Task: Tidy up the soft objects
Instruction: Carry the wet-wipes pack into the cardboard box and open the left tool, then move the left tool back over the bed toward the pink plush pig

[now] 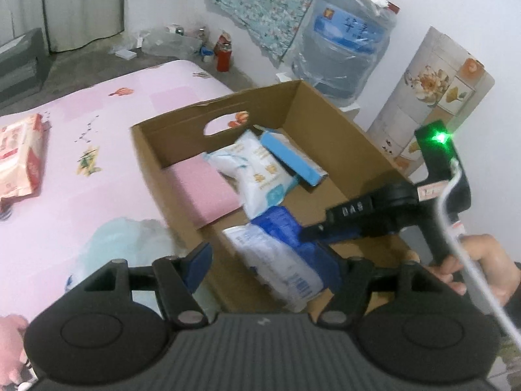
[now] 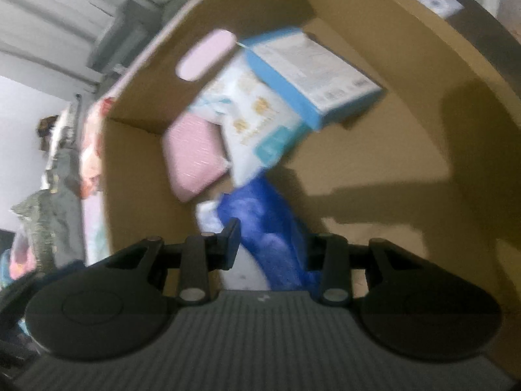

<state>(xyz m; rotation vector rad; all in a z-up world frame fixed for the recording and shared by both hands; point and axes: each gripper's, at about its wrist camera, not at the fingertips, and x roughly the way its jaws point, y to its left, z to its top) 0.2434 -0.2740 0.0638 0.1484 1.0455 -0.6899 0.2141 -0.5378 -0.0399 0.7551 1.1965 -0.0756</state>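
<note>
1. A bed [image 1: 97, 176] with a pink patterned sheet fills the left of the left wrist view; an open cardboard box [image 1: 319, 120] sits on it, near the white wall.
2. Inside the box lie a pink pad [image 1: 205, 189] against the near-left wall, a white pack [image 1: 257, 169] beside it, and a light-blue carton [image 1: 293, 158] leaning across the white pack.
3. The right gripper [image 2: 272, 247] reaches down into the box with its fingers [image 2: 231, 244] pinching a blue-and-white soft pack [image 1: 276, 254]; the pack sits low in the box, just in front of the pink pad.
4. The left gripper [image 1: 267, 260] hovers over the box's near corner, its fingers [image 1: 195, 264] spread, one outside the box wall and nothing gripped between them.
5. On the bed, a red-and-white wipes pack [image 1: 19, 159] lies well apart to the left; a pale, crumpled plastic bag [image 1: 130, 244] rests just beside the box.
6. Beyond the bed: a large water bottle [image 1: 345, 49] wrapped in plastic, a floral cloth [image 1: 257, 3] on the wall, a flower-printed roll [image 1: 429, 97], a red flask [image 1: 223, 55] on the grey floor, and curtains [image 1: 81, 3].
7. A hand [image 1: 482, 264] holds the right gripper's handle.
</note>
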